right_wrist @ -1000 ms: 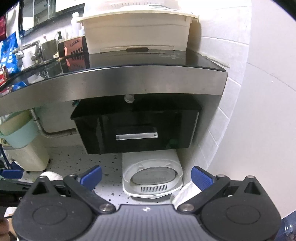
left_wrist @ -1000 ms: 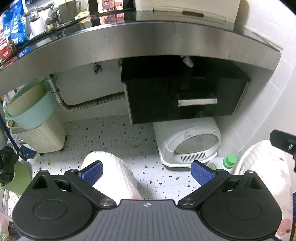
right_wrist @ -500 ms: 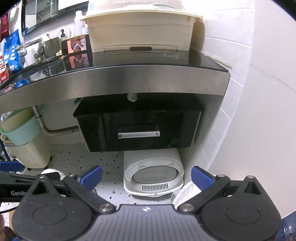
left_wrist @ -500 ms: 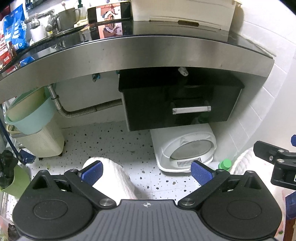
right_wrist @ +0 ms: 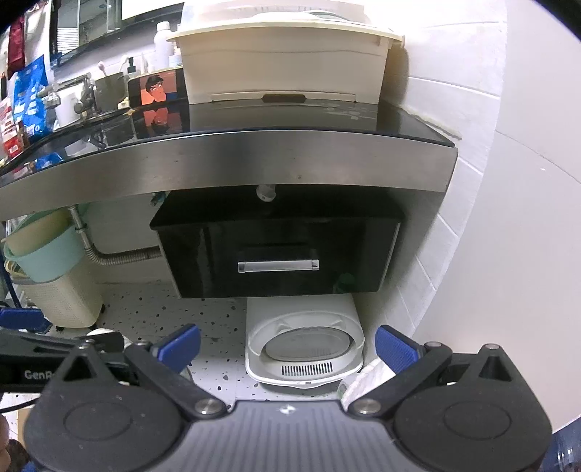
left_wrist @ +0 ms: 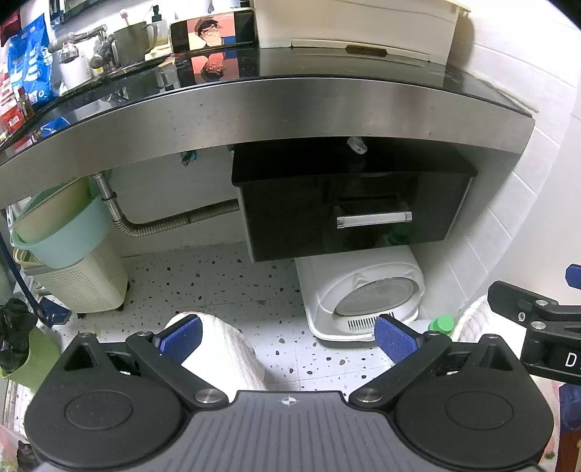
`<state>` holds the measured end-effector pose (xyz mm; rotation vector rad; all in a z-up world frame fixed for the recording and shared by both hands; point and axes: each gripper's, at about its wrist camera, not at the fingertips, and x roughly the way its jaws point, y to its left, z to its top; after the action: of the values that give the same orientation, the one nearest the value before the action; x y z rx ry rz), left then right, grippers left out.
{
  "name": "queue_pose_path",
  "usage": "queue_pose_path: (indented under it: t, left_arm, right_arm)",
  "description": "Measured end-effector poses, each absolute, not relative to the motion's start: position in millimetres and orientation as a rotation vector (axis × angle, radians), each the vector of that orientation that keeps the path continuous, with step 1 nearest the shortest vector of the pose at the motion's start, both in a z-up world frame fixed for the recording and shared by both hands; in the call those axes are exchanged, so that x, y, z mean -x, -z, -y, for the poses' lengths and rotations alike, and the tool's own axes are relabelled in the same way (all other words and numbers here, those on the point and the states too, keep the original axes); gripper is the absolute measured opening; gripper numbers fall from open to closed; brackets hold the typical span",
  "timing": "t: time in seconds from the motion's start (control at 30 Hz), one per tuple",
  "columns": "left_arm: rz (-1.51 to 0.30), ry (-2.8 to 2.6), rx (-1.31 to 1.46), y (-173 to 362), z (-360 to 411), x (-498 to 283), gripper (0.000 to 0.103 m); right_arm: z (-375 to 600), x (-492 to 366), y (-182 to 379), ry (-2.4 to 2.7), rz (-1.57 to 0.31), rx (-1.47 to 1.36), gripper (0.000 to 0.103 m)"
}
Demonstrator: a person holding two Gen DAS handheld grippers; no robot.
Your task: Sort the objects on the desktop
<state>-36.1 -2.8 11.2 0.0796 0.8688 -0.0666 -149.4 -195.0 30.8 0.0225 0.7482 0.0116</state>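
A black counter (left_wrist: 326, 78) (right_wrist: 290, 119) with a steel front edge spans both views. On it stand a cream lidded box (left_wrist: 356, 32) (right_wrist: 287, 61), a phone (left_wrist: 212, 31) (right_wrist: 156, 89) with a lit cartoon screen, a grey mug (left_wrist: 132, 43) (right_wrist: 107, 90) and a blue snack bag (left_wrist: 29, 65) (right_wrist: 31, 96). My left gripper (left_wrist: 287, 337) is open and empty, below counter height. My right gripper (right_wrist: 287, 346) is open and empty too. Its black arm (left_wrist: 537, 326) shows at the right edge of the left wrist view.
A black drawer (left_wrist: 348, 203) (right_wrist: 276, 247) with a silver handle hangs under the counter. On the speckled floor stand a white appliance (left_wrist: 363, 294) (right_wrist: 305, 345), a mint basket (left_wrist: 61, 225) on a cream hamper (left_wrist: 80, 283), and a green-capped bottle (left_wrist: 441, 323). White cloth (left_wrist: 225, 352) lies below my fingers.
Both grippers have risen and tilted up, so more of the counter top and the phone screen shows. The right gripper's arm has come further into the left wrist view.
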Motion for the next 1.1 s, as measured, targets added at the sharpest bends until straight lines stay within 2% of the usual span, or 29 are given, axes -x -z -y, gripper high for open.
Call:
queue_pose_path:
  t: [1.1]
  left_arm:
    - [-0.876, 0.072, -0.071, -6.2, 3.4, 40.3, 0.102]
  right_arm:
    - [190.4, 151.1, -28.2, -0.018, -0.757, -0.018, 0.103]
